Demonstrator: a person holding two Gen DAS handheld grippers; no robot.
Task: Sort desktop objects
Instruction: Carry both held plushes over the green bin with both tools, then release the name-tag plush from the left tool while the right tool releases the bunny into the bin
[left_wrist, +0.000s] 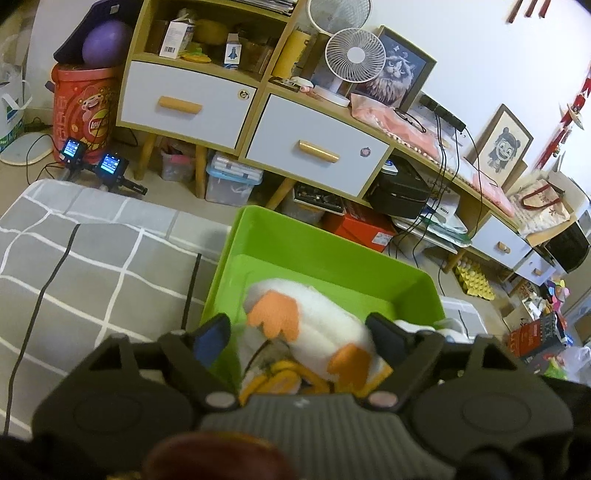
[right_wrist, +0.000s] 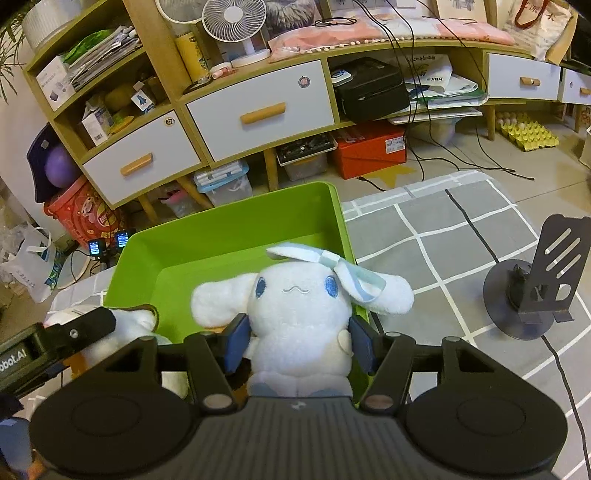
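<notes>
While the left gripper (left_wrist: 299, 334) stands open around a white duck toy (left_wrist: 310, 317) lying inside the green bin (left_wrist: 314, 240), the right gripper (right_wrist: 299, 341) squeezes a white bunny toy (right_wrist: 295, 295) above the bin's near edge. Best carry it further over the bin before letting go. The bin seems to hold only the duck.

The duck plush's (left_wrist: 314, 321) lower part was hidden behind the left gripper (left_wrist: 299, 336); its head was unseen.
</notes>
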